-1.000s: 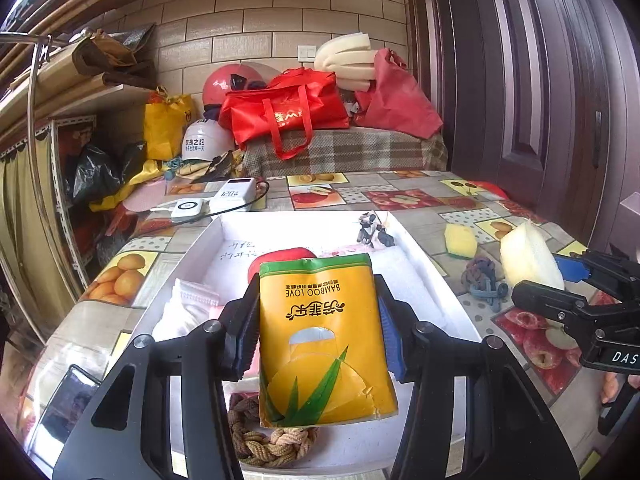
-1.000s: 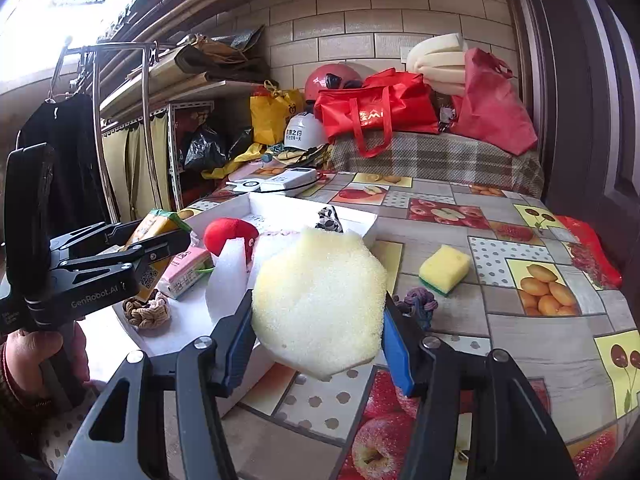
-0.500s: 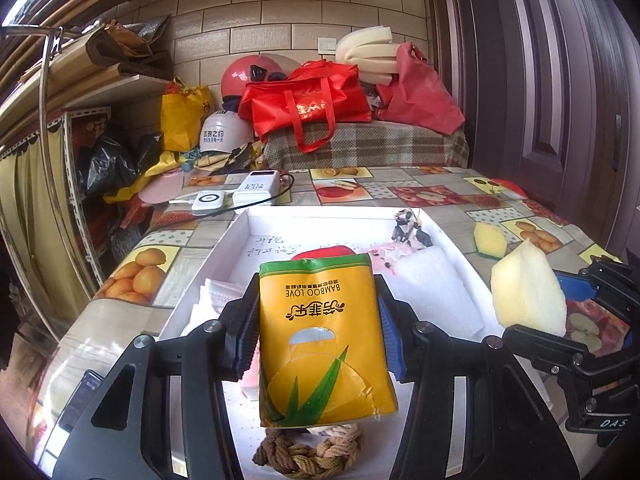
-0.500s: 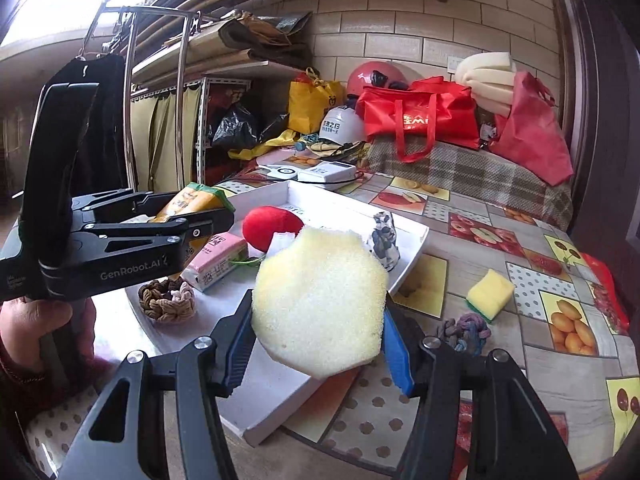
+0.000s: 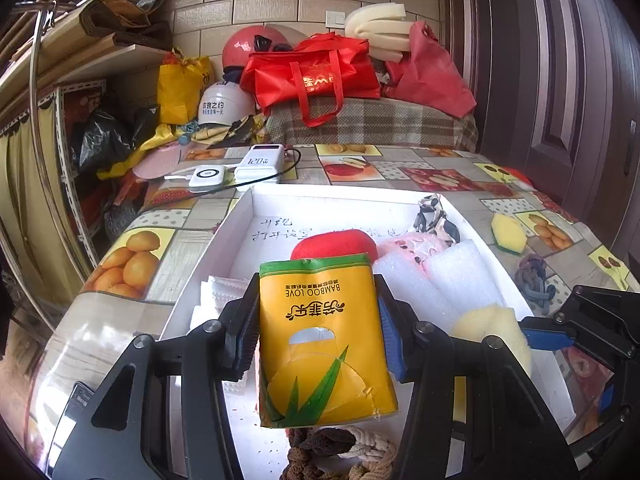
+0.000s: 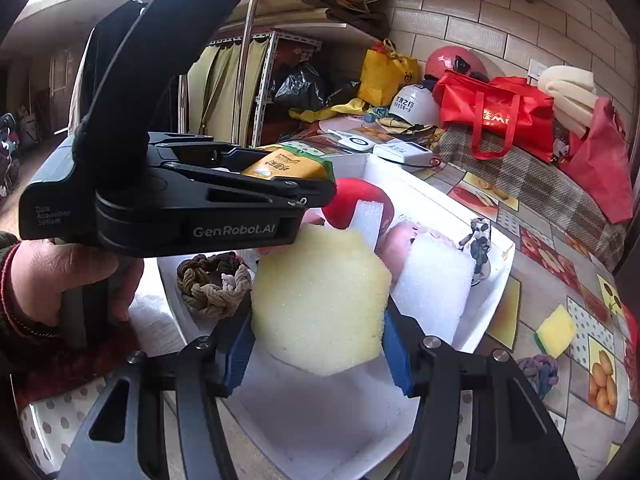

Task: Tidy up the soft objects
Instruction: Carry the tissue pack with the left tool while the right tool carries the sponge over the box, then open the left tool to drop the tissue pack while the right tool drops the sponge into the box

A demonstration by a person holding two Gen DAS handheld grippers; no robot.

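My left gripper (image 5: 318, 336) is shut on a yellow tissue pack (image 5: 322, 340) and holds it above the white tray (image 5: 240, 220); the gripper also shows in the right wrist view (image 6: 304, 196). My right gripper (image 6: 318, 344) is shut on a pale yellow sponge (image 6: 320, 304) over the tray's near part (image 6: 320, 420); the sponge shows in the left wrist view (image 5: 492, 332). In the tray lie a red cushion (image 5: 334, 242), white foam pieces (image 5: 460, 276), a pink cloth (image 5: 408, 248), a braided rope ring (image 6: 210, 280) and a black-and-white cloth (image 5: 434, 216).
A yellow-green sponge (image 6: 556, 330) and a grey knotted rope (image 6: 538, 370) lie on the fruit-patterned tablecloth right of the tray. White power banks (image 5: 240, 168) sit behind it. Helmets, red bags (image 5: 312, 76) and foam pile up at the back. Shelving stands at left.
My right gripper has carried the sponge leftward from the table to over the tray, close beside my left gripper. The left gripper keeps hold of the tissue pack over the tray.
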